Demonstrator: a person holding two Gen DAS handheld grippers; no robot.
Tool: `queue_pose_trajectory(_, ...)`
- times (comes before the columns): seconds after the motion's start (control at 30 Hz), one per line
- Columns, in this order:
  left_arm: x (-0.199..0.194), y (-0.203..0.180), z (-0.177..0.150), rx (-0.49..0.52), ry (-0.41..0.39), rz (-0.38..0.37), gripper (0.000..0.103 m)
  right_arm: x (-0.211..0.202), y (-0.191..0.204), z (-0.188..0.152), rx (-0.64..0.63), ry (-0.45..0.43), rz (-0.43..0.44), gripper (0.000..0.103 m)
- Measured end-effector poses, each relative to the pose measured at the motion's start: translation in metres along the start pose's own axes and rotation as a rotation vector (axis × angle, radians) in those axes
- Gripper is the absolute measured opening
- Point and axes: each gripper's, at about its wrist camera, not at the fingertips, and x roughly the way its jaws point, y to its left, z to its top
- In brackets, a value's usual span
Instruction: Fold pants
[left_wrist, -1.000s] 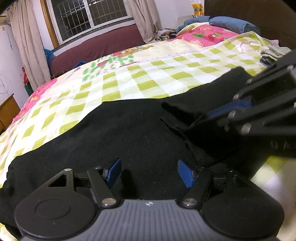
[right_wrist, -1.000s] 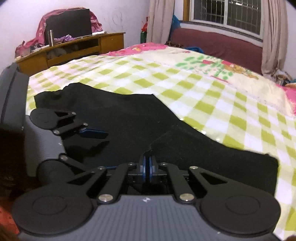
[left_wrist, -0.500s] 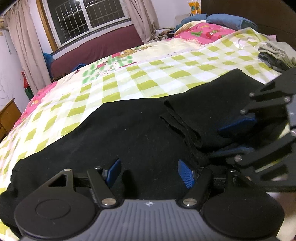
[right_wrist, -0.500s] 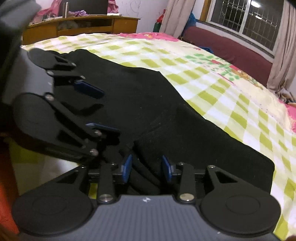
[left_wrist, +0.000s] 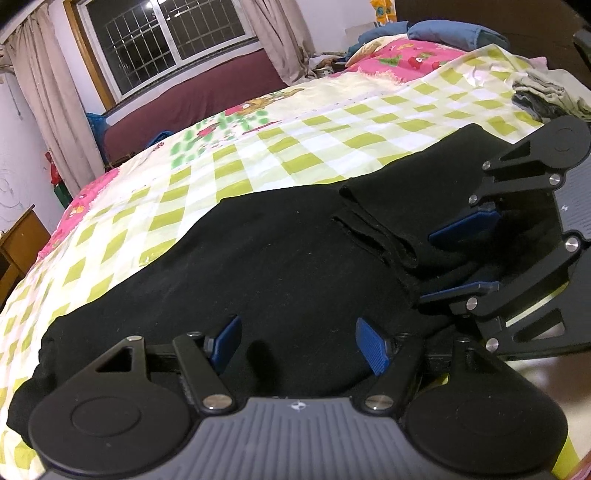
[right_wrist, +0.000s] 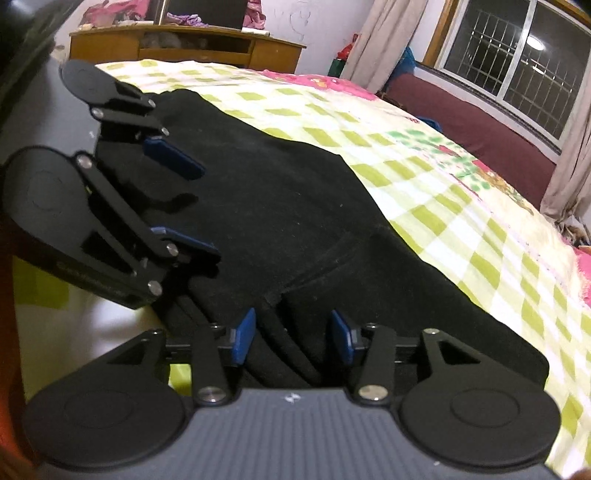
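Black pants (left_wrist: 266, 266) lie flat on a green-and-white checked bedsheet (left_wrist: 295, 162), with a folded-over part (left_wrist: 417, 206) on the right. They also fill the right wrist view (right_wrist: 295, 206). My left gripper (left_wrist: 297, 341) is open and empty, low over the pants' near edge. My right gripper (right_wrist: 291, 334) is open, its jaws standing either side of the layered fold edge. Each gripper shows in the other's view: the right one (left_wrist: 461, 254) at the fold, the left one (right_wrist: 181, 199) beside it.
A small pile of grey clothes (left_wrist: 543, 96) and blue pillows (left_wrist: 443, 31) lie at the head of the bed. A window (left_wrist: 166, 40) with curtains and a maroon bench stand beyond. A wooden desk (right_wrist: 184, 48) stands past the foot.
My right gripper was shut on the pants' fold a second ago and has opened, letting the fold down. It has drawn back a little. My left gripper stayed open.
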Motion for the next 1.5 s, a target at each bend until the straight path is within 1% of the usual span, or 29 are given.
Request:
queue_pose_trajectory(0.07, 0.000, 0.000, 0.000, -0.001, 0.001, 0.000, 0.082, 0.002, -0.004, 0.001, 0.061, 0.015, 0.011, 0.031)
queue_pose_trajectory(0.13, 0.000, 0.000, 0.000, -0.001, -0.001, 0.000, 0.082, 0.005, -0.010, 0.003, 0.140, 0.028, 0.002, 0.014)
queue_pose_trajectory(0.2, 0.000, 0.000, -0.001, -0.002, -0.003, -0.001, 0.082, 0.006, -0.020, 0.004, 0.235, 0.035, 0.015, 0.012)
queue_pose_trajectory(0.3, 0.001, 0.001, -0.002, -0.009, -0.005, -0.004, 0.082, -0.003, -0.027, 0.007, 0.339, 0.024, 0.040, 0.012)
queue_pose_trajectory(0.4, 0.001, 0.004, -0.003, -0.018, -0.007, -0.007, 0.082, -0.015, -0.027, 0.017, 0.362, -0.020, 0.039, 0.012)
queue_pose_trajectory(0.5, 0.000, 0.007, -0.005, -0.023, -0.009, -0.003, 0.082, -0.023, -0.031, 0.029, 0.423, -0.059, 0.079, 0.012)
queue_pose_trajectory(0.63, -0.002, 0.013, -0.007, -0.030, -0.006, 0.010, 0.082, -0.035, -0.026, 0.052, 0.419, -0.140, 0.112, 0.012)
queue_pose_trajectory(0.7, -0.004, 0.016, -0.009, -0.041, -0.004, 0.020, 0.082, -0.035, -0.022, 0.060, 0.424, -0.164, 0.133, 0.011)
queue_pose_trajectory(0.73, -0.004, 0.018, -0.010, -0.046, -0.001, 0.022, 0.082, -0.031, -0.017, 0.063, 0.402, -0.171, 0.127, 0.011)
queue_pose_trajectory(0.77, -0.004, 0.020, -0.011, -0.050, 0.002, 0.027, 0.082, -0.023, -0.011, 0.065, 0.371, -0.158, 0.108, 0.012)
queue_pose_trajectory(0.8, -0.004, 0.022, -0.013, -0.051, 0.005, 0.034, 0.082, -0.007, -0.005, 0.065, 0.336, -0.100, 0.109, 0.013)
queue_pose_trajectory(0.83, -0.004, 0.024, -0.014, -0.052, 0.008, 0.040, 0.082, 0.010, 0.001, 0.063, 0.316, -0.031, 0.130, 0.014)
queue_pose_trajectory(0.87, -0.005, 0.026, -0.016, -0.053, 0.011, 0.045, 0.082, 0.024, 0.005, 0.057, 0.314, 0.024, 0.138, 0.015)
queue_pose_trajectory(0.9, -0.006, 0.027, -0.018, -0.052, 0.013, 0.050, 0.082, 0.034, 0.011, 0.052, 0.314, 0.040, 0.137, 0.017)
queue_pose_trajectory(0.97, -0.009, 0.031, -0.022, -0.051, 0.018, 0.059, 0.082, 0.036, 0.021, 0.054, 0.258, 0.018, 0.112, 0.017)
queue_pose_trajectory(1.0, -0.010, 0.034, -0.025, -0.054, 0.021, 0.062, 0.082, 0.035, 0.022, 0.057, 0.259, 0.012, 0.107, 0.016)
queue_pose_trajectory(1.1, -0.015, 0.038, -0.028, -0.077, 0.022, 0.069, 0.082, 0.035, 0.013, 0.063, 0.306, -0.002, 0.111, 0.013)
queue_pose_trajectory(1.2, -0.016, 0.041, -0.028, -0.096, 0.016, 0.080, 0.082, 0.031, 0.008, 0.073, 0.349, -0.031, 0.105, 0.013)
queue_pose_trajectory(1.3, -0.013, 0.042, -0.026, -0.116, 0.015, 0.079, 0.082, 0.026, 0.009, 0.084, 0.344, -0.078, 0.088, 0.013)
queue_pose_trajectory(1.43, -0.017, 0.046, -0.033, -0.117, 0.011, 0.090, 0.082, 0.033, 0.012, 0.083, 0.359, -0.057, 0.104, 0.013)
queue_pose_trajectory(1.5, -0.022, 0.054, -0.038, -0.136, 0.013, 0.107, 0.082, 0.033, 0.019, 0.084, 0.314, -0.077, 0.081, 0.013)
